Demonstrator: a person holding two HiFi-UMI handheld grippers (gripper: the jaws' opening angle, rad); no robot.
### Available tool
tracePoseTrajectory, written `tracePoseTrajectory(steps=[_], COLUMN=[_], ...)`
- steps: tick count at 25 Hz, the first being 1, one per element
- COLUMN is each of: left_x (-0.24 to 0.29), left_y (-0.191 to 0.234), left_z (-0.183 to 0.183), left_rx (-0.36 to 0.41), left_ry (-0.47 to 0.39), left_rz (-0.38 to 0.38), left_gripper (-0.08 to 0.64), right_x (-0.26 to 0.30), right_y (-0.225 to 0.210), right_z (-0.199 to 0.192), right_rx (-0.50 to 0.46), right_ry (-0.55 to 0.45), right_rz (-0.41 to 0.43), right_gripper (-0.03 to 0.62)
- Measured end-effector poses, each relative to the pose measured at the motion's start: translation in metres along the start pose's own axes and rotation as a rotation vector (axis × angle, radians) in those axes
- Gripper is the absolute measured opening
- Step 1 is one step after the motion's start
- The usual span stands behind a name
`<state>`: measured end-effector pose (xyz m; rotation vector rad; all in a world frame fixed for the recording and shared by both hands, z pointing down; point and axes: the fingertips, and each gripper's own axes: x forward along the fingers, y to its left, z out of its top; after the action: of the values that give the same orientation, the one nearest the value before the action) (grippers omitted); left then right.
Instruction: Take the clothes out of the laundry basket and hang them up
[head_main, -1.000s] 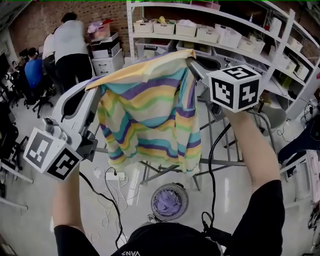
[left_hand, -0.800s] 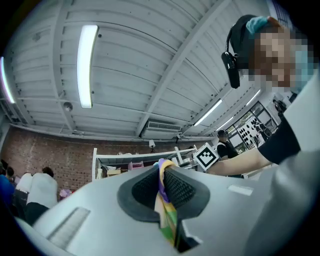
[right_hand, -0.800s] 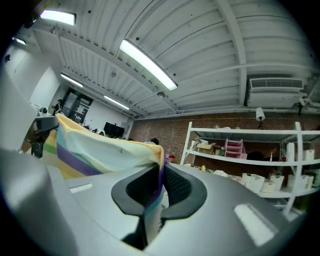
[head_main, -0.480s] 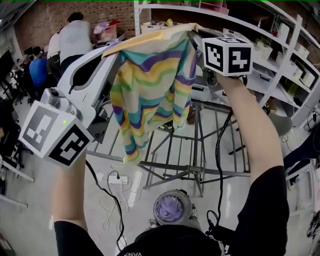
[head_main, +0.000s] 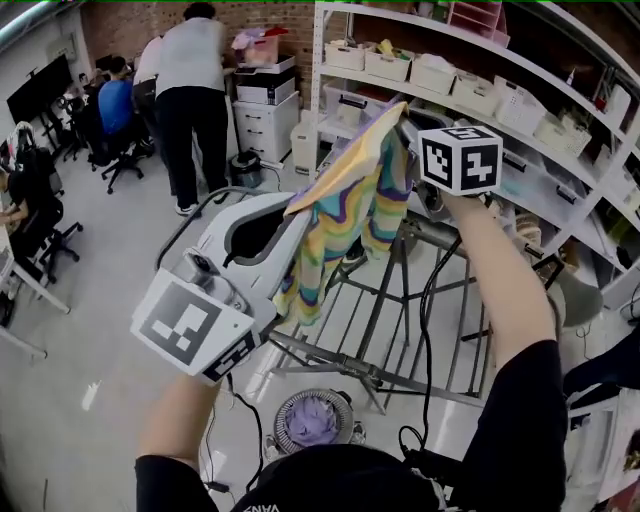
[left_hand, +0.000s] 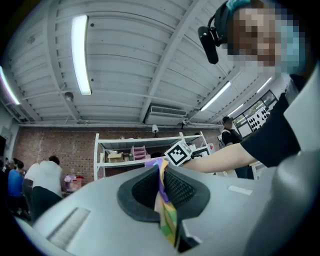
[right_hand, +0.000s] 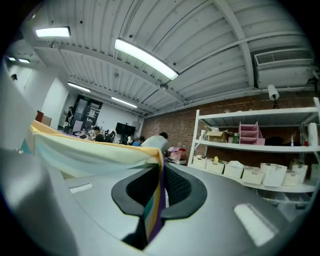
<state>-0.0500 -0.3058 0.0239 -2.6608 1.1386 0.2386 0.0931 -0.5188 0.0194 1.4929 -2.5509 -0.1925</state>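
Head view: looking steeply down on a pale workshop floor. Brick wall at the back, white shelving stacked with bins on the right, people busy at the far desks. Metal drying rack below the arms, round laundry basket at its foot with something purple inside. Striped garment stretched high over the rack between left gripper and right gripper, loose cloth draping down.

Left gripper view: ribbed ceiling and strip lights overhead. Jaws pressed together on a thin fold of the striped cloth, pinched squarely between them, fabric poking out ahead and trailing back below.

Right gripper view: shelves and brick ahead. Clamped tight on the garment's edge too, cloth sandwiched between the jaws and running off left in a taut band.
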Motion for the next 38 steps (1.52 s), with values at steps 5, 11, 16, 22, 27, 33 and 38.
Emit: tracePoseTrajectory(steps=[5, 11, 16, 22, 27, 33, 38], left_x=[0.014, -0.007, -0.016, 0.001, 0.018, 0.027, 0.032], left_y=[-0.003, 0.008, -0.006, -0.054, -0.106, -0.162, -0.197], left_z=[-0.047, -0.086, -0.103, -0.142, -0.202, -0.255, -0.289], left_rx=[-0.04, -0.06, -0.087, -0.145, -0.221, -0.288, -0.258], left_ry=[0.096, 0.189, 0.21, 0.253, 0.374, 0.518, 0.631], left_rz=[0.092, 0.205, 0.192, 0.081, -0.042, -0.163, -0.256], left_gripper=[0.011, 0.011, 0.011, 0.011, 0.011, 0.011, 0.011], right_x=[0.026, 0.061, 0.068, 0.043, 0.017, -0.017, -0.043], right_y=[-0.007, 0.024, 0.045, 0.018, -0.014, -0.043, -0.057], right_z=[-0.058, -0.086, -0.104, -0.16, -0.229, -0.294, -0.354], right_rx=[0.02, 0.038, 0.078, 0.11, 0.174, 0.287, 0.31], right_ry=[0.084, 0.11, 0.118, 0.181, 0.274, 0.321, 0.405], right_rz=[0.063, 0.157, 0.215, 0.214, 0.165, 0.116, 0.077], right_gripper=[0.035, 0.035, 0.035, 0.034, 0.035, 0.035, 0.04])
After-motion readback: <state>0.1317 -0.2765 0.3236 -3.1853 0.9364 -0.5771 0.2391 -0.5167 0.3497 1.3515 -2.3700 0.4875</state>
